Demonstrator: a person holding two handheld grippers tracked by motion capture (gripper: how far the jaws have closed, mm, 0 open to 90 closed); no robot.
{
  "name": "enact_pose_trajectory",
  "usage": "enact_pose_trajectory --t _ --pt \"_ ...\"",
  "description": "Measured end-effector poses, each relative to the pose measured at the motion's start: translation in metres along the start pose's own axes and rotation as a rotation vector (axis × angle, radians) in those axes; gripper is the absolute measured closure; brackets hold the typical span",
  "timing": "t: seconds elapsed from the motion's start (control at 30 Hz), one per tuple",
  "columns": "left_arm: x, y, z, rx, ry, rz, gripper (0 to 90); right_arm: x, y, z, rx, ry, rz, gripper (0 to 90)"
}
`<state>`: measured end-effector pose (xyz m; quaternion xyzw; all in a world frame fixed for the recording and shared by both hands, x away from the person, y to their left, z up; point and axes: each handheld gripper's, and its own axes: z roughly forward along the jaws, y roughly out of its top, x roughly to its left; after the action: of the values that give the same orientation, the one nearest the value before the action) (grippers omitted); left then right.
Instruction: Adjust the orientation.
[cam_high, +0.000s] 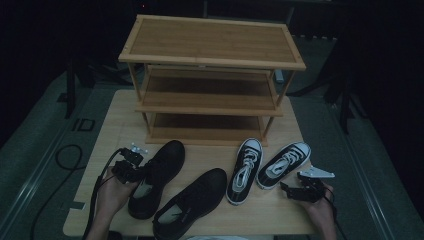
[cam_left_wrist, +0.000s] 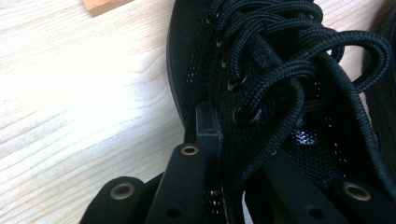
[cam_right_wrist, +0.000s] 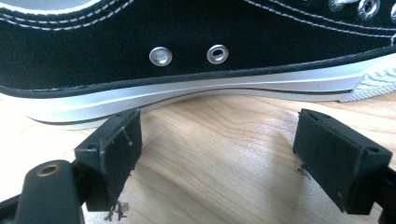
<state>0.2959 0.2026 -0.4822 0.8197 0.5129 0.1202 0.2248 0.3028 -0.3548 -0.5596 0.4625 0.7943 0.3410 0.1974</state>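
A black lace-up shoe (cam_high: 162, 167) lies at the table's front left, and my left gripper (cam_high: 141, 172) is shut on its side wall near the opening. In the left gripper view one jaw presses the outside of this shoe (cam_left_wrist: 201, 56) while the other sits inside under the laces, with the gripper (cam_left_wrist: 240, 140) closed on the fabric. Its mate (cam_high: 192, 200) lies to the right. Two black-and-white canvas sneakers (cam_high: 244, 170) (cam_high: 284, 162) lie front right. My right gripper (cam_high: 288, 191) (cam_right_wrist: 222, 140) stands open just short of the right sneaker's white sole (cam_right_wrist: 196, 91).
A three-shelf bamboo shoe rack (cam_high: 212, 75) stands at the back of the wooden table (cam_high: 115, 130), all its shelves bare. A black cable (cam_high: 67, 160) loops on the floor at the left. Dark stands surround the table.
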Motion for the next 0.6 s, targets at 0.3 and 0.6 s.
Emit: enact_pose_trajectory --t 0.3,0.6 --pt "0.007 0.003 0.002 -0.013 -0.038 -0.007 88.2 0.0 0.0 0.0 0.0 0.0 0.0 15.4" --pt "0.012 0.003 0.004 -0.045 -0.065 -0.045 88.7 0.0 0.0 0.0 0.0 0.0 0.0 15.4"
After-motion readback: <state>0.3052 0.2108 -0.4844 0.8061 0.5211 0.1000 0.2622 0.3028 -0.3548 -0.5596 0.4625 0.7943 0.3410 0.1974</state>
